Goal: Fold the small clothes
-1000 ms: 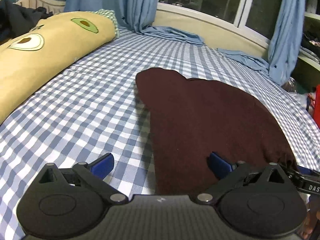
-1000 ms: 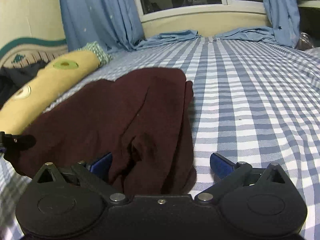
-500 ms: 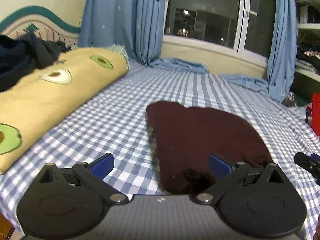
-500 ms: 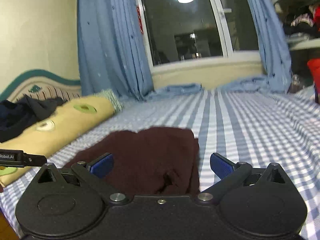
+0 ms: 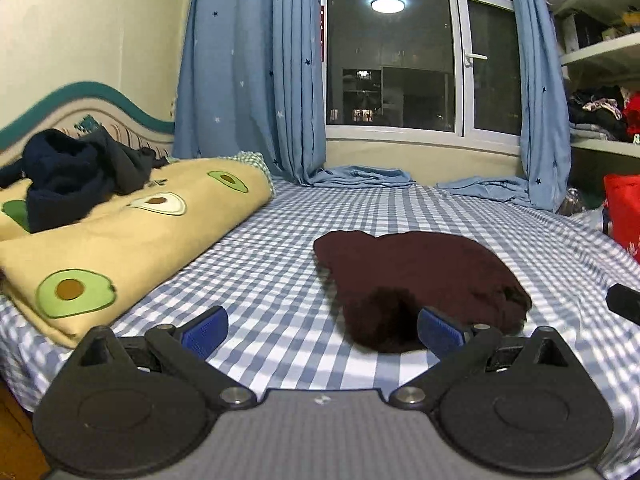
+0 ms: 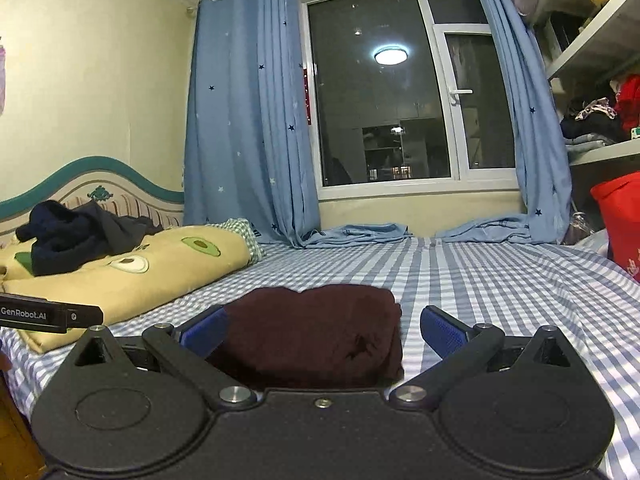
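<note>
Blue-checked bed (image 5: 280, 280) fills both views, with a dark window (image 6: 380, 92) and blue curtains (image 6: 248, 120) behind. Folded maroon garment (image 5: 420, 280) lies flat mid-bed, clear of the avocado-print blanket (image 5: 132, 232) bearing dark clothes (image 5: 72, 176). Left gripper (image 5: 320, 326) and right gripper (image 6: 322, 326) hover with jaws released, empty.

Bare checkered sheet (image 5: 280, 280) is lying open from 11 to 1 o'clock, toward the window. Avocado quilt (image 5: 132, 232) is blocking 9–10 o'clock; red bag (image 6: 618, 216) is crowding 3 o'clock.
</note>
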### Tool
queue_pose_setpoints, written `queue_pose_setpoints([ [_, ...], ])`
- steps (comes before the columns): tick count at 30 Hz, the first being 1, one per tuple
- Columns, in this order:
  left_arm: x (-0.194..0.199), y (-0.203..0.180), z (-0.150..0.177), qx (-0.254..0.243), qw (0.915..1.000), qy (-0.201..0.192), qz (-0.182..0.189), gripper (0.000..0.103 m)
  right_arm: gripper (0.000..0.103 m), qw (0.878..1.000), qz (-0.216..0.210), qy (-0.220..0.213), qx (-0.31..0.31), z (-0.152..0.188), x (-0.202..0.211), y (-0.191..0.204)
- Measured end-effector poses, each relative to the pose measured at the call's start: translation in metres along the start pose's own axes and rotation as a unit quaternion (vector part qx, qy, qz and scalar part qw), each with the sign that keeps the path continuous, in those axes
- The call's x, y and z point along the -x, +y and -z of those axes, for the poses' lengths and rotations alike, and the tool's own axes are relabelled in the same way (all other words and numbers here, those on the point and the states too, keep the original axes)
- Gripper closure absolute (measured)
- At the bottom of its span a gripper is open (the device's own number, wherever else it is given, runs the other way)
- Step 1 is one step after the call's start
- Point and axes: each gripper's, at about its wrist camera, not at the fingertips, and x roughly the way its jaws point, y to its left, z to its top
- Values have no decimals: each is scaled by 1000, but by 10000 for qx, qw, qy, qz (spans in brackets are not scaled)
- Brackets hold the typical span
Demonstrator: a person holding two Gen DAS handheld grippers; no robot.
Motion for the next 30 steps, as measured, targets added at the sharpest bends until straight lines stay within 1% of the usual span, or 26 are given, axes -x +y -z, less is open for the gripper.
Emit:
queue_pose_setpoints([
  [2, 10, 0, 11, -11, 10000, 18, 3, 1, 0, 10000, 38, -20, -21, 9, 14, 3],
  [5, 21, 1, 27, -19, 9999, 98, 134, 1, 0, 9999, 103, -32, 27, 21, 33, 8],
  [9, 33, 1, 42, 135, 9997, 102, 191, 1, 0, 9998, 186, -32, 80, 34, 53, 15],
  [13, 37, 3, 53, 242, 9995, 146, 134, 1, 0, 9997, 255, -23, -2, 42, 69, 19],
  [17, 38, 2, 57, 18, 9999, 138, 11, 1, 0, 9993, 365, -53, -75, 51, 75, 25],
  [19, 39, 2, 56, -54, 9999, 110, -40, 1, 0, 9993, 350, 6, -151, 53, 75, 27],
  [26, 39, 3, 55, 18, 9999, 109, 11, 1, 0, 9990, 404, 138, -154, 54, 75, 30],
  [30, 36, 1, 55, -13, 9998, 167, 129, 1, 0, 9986, 454, 179, -196, 54, 75, 27],
])
